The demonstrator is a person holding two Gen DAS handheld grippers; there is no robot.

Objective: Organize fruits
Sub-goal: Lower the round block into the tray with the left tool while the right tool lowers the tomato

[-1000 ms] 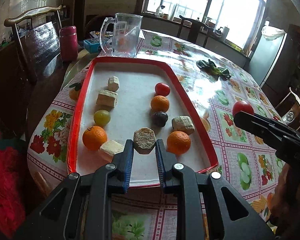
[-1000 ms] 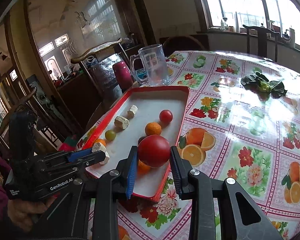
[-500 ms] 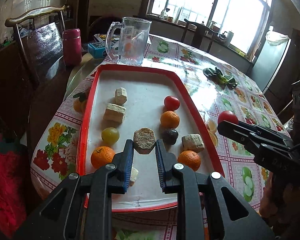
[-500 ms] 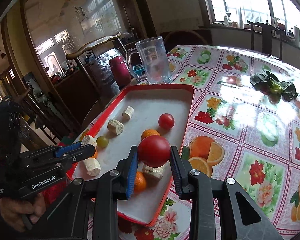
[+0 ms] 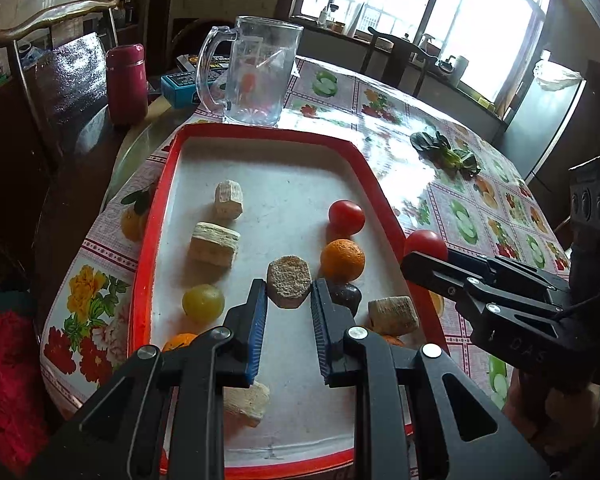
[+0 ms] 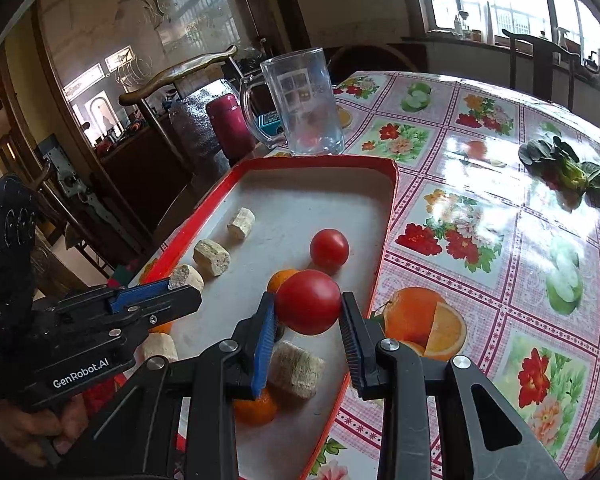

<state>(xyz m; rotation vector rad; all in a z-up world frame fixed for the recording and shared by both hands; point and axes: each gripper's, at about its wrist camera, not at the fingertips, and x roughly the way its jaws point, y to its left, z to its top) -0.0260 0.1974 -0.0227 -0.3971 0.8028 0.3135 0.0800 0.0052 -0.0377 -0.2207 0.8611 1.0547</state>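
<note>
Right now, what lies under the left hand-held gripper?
Under the left hand-held gripper, a pale chunk and an orange partly show on the tray; the rest is covered.

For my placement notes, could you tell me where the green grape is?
In the left wrist view, the green grape lies in the red tray's left column, below a beige block.

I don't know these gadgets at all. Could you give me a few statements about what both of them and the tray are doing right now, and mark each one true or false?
1. The right gripper holds a red tomato. True.
2. The left gripper holds an orange. False: its fingers clasp a tan cut chunk.
3. The glass mug stands inside the red tray. False: it stands on the table beyond the tray.
4. A second tomato lies in the tray. True.
5. Leafy greens lie outside the tray. True.
</note>
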